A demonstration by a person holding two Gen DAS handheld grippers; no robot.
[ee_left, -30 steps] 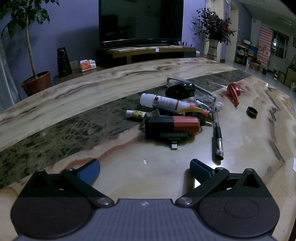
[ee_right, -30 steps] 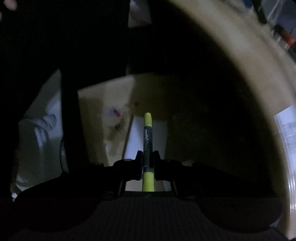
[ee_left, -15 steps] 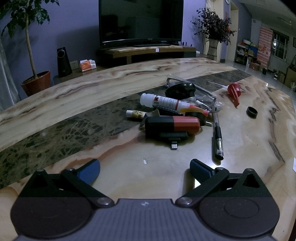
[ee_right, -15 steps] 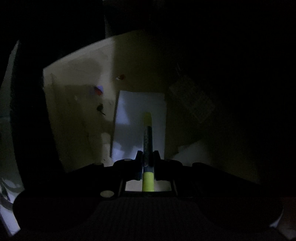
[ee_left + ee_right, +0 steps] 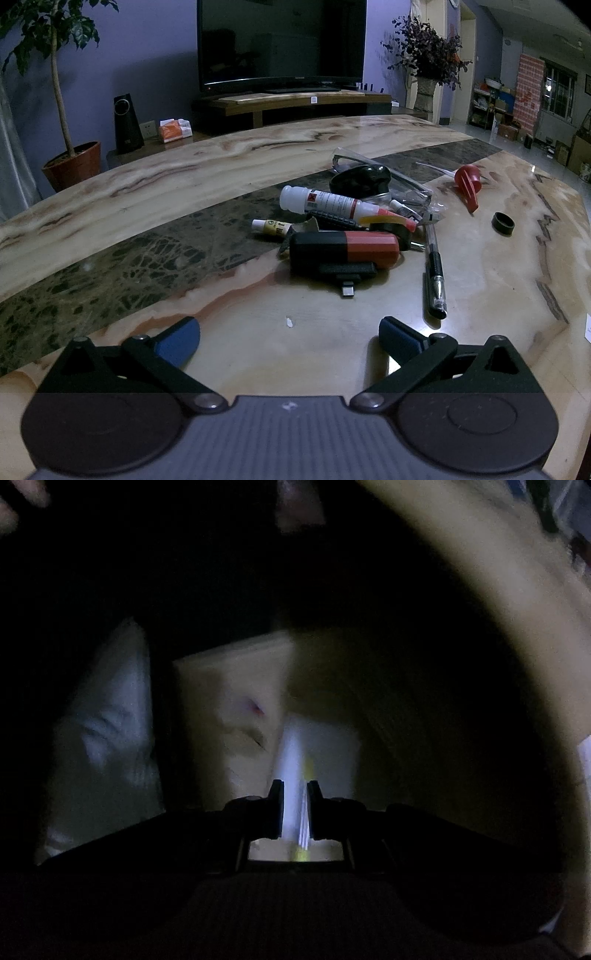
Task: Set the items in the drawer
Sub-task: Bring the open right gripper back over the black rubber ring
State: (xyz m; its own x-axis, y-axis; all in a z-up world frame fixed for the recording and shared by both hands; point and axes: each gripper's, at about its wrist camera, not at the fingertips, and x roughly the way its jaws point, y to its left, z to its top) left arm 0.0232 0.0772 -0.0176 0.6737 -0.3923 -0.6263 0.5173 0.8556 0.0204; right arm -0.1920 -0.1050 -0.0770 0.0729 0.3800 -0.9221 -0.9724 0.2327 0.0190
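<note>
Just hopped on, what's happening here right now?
The right gripper is over the open drawer. Its jaws have just been opening, and a yellow marker shows blurred between them, apparently being let go. The left gripper hangs open above the table, short of the pile: a pen, a glue bottle and more.

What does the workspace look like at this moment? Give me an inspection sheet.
Surface: marble table, glossy, in dim light.
Job's things: yellow marker, blurred, over the open drawer and a white sheet. On the table are a pen, a glue bottle, a black-and-red case and a small tube.
Clutter: red plastic piece, black ring.
Grippers: left gripper open, empty, above the table. Right gripper: jaws have just been opening, marker in the gap, apparently not pinched.
Cables: nothing seen.
Surroundings: television, potted plant, speaker.
</note>
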